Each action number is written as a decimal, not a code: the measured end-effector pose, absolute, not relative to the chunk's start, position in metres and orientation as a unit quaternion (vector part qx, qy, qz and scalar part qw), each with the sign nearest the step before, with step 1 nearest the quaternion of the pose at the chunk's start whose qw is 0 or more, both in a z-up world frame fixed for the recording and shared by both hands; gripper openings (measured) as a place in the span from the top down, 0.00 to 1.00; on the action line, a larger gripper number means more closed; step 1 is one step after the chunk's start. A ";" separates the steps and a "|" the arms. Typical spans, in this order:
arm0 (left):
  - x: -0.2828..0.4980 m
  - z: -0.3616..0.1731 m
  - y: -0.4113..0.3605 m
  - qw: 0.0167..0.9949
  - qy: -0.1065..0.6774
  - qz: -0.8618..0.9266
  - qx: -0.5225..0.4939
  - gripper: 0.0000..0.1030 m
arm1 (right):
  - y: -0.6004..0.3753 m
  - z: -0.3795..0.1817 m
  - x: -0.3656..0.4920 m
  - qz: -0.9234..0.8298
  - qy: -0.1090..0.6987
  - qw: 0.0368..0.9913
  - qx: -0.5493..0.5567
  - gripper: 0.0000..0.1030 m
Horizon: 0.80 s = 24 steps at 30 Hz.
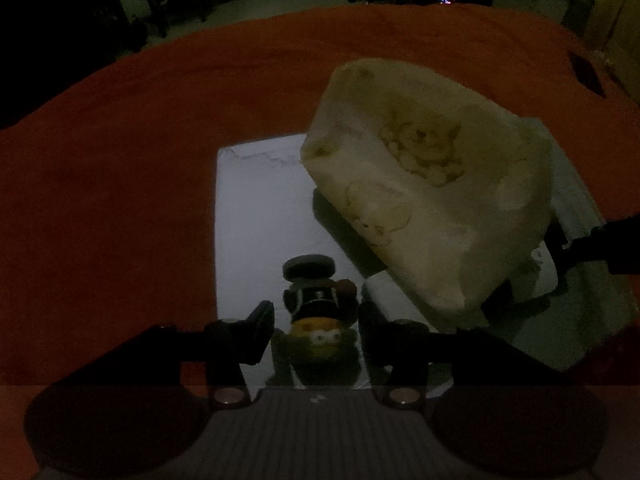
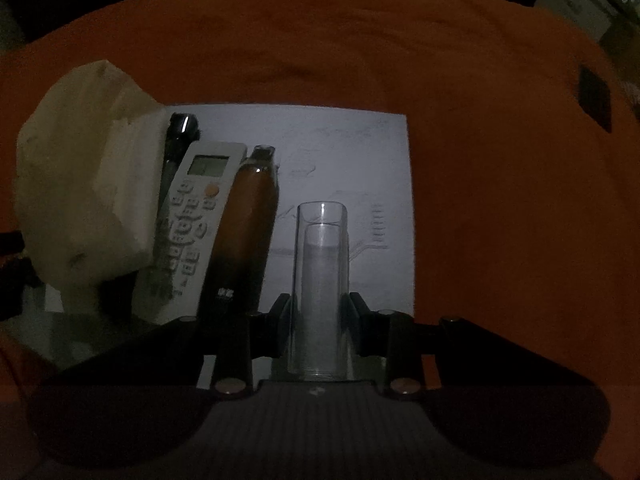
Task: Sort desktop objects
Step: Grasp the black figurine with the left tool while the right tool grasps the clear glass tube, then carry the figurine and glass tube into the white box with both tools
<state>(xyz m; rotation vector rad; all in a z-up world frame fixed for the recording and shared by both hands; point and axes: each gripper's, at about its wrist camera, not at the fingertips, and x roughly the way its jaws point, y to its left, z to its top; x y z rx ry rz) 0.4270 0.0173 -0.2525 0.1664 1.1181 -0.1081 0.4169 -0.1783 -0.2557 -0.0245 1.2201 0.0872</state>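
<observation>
My right fingers [image 2: 319, 312] pinch one clear glass tube [image 2: 320, 280]; left fingers [image 1: 316, 326] sit loose around one small toy figure [image 1: 318, 304], not touching it, on white paper [image 1: 256, 208].

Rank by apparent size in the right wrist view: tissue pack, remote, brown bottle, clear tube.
1. tissue pack, clearly largest.
2. remote and brown bottle: look about alike, not ranked.
3. clear tube, smallest, though it sits nearest the camera, between the right gripper's fingers.
</observation>
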 end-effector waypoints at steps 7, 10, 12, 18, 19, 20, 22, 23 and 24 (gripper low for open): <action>0.424 -0.255 0.019 0.842 0.532 -0.057 0.075 0.68 | -0.184 -0.254 0.414 0.045 0.573 0.818 -0.010 0.69; 0.421 -0.250 0.020 0.846 0.524 -0.062 0.069 0.68 | -0.196 -0.252 0.412 0.049 0.575 0.817 -0.005 0.69; 0.419 -0.246 0.022 0.847 0.524 -0.065 0.065 0.68 | -0.201 -0.248 0.411 0.049 0.575 0.817 0.003 0.69; 0.411 -0.230 0.023 0.848 0.523 -0.074 0.050 0.68 | -0.204 -0.236 0.406 0.051 0.572 0.819 0.001 0.69; 0.409 -0.227 0.023 0.847 0.523 -0.074 0.050 0.68 | -0.205 -0.232 0.404 0.054 0.571 0.820 0.001 0.69; 0.406 -0.225 0.022 0.847 0.524 -0.075 0.053 0.68 | -0.207 -0.228 0.403 0.056 0.569 0.820 0.003 0.69; 0.399 -0.219 0.021 0.846 0.524 -0.081 0.058 0.68 | -0.213 -0.227 0.407 0.058 0.568 0.821 0.007 0.69; 0.395 -0.216 0.022 0.847 0.521 -0.085 0.056 0.68 | -0.216 -0.225 0.407 0.060 0.567 0.821 0.010 0.69; 0.391 -0.213 0.022 0.848 0.519 -0.090 0.055 0.68 | -0.217 -0.221 0.405 0.064 0.566 0.822 0.012 0.69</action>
